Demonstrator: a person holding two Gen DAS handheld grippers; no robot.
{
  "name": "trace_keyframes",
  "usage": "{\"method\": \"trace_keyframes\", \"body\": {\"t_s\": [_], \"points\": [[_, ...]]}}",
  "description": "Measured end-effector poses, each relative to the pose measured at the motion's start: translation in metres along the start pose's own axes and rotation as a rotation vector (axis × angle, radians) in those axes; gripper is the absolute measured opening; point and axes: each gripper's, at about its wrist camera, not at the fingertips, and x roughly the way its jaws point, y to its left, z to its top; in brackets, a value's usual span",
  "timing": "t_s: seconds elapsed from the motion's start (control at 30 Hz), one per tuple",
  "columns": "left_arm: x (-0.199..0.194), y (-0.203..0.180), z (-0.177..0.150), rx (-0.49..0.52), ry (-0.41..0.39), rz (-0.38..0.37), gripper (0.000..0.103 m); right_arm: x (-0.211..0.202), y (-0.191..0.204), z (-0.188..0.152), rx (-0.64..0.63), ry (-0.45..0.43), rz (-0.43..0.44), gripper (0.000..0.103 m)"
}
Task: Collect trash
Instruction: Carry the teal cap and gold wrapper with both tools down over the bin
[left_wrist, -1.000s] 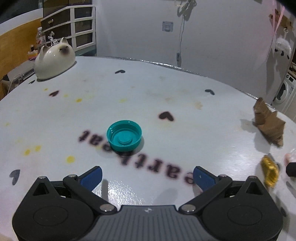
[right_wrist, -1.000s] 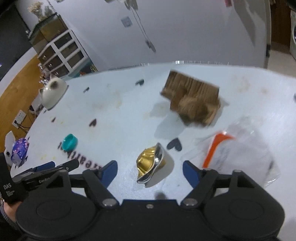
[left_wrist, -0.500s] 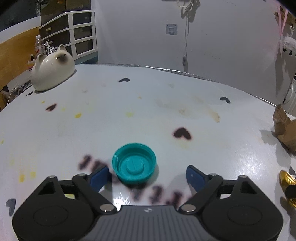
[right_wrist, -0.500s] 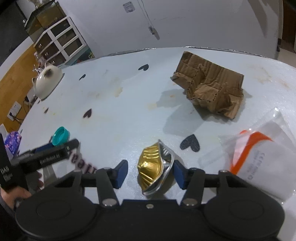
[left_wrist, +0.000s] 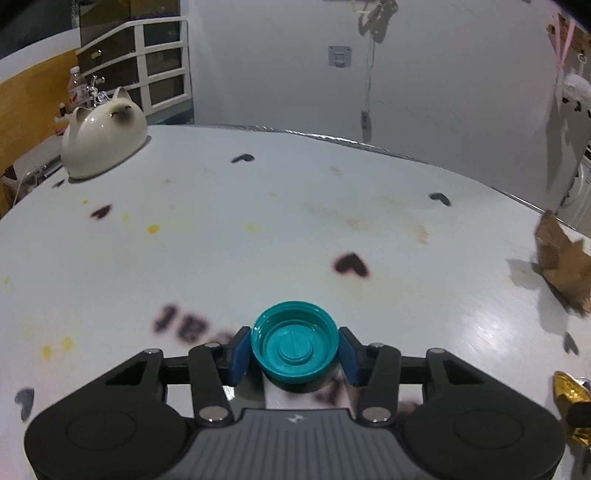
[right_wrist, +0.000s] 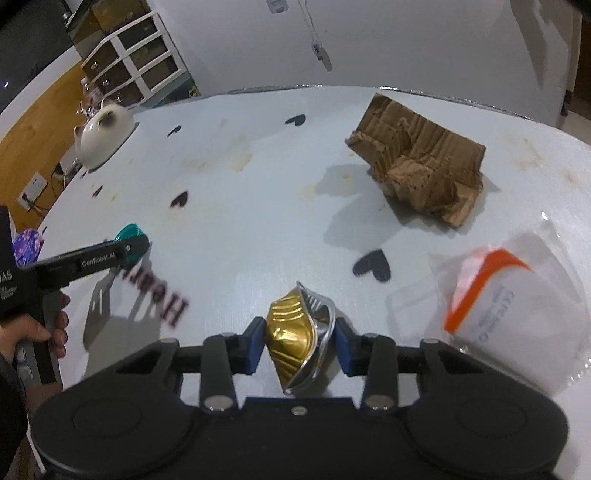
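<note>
A teal bottle cap (left_wrist: 294, 345) lies open side up on the white table (left_wrist: 258, 221). My left gripper (left_wrist: 295, 350) is closing on it, and both blue pads touch its sides. The right wrist view shows that gripper (right_wrist: 129, 247) from the side with the cap (right_wrist: 127, 230) at its tip. A crushed gold coffee capsule (right_wrist: 291, 332) with a silver rim sits between the pads of my right gripper (right_wrist: 300, 339), whose jaws are closing and touch it on both sides. The capsule (left_wrist: 569, 391) also shows at the left view's right edge.
Crumpled brown cardboard (right_wrist: 417, 162) lies beyond the capsule. A clear plastic bag with an orange strip (right_wrist: 517, 314) lies to the right. A white cat-shaped ceramic pot (left_wrist: 99, 136) stands at the table's far left edge. A person's hand (right_wrist: 33, 328) holds the left gripper.
The left gripper came forward around the teal cap and its jaws narrowed onto it. The right gripper's jaws narrowed onto the gold capsule and it sank a little toward the table.
</note>
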Motion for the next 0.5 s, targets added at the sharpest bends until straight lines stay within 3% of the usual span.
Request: {"method": "trace_keyframes", "body": {"t_s": [0.23,0.5], "points": [[-0.033,-0.021,-0.017,-0.002,0.052,-0.074,0.05,-0.014,-0.003,-0.013,0.002,0.017,-0.024,0.04],[-0.085,-0.044,-0.03,0.027,0.066,-0.117,0.05,-0.046,-0.006,-0.025,0.0,-0.023,-0.05,0.04]]}}
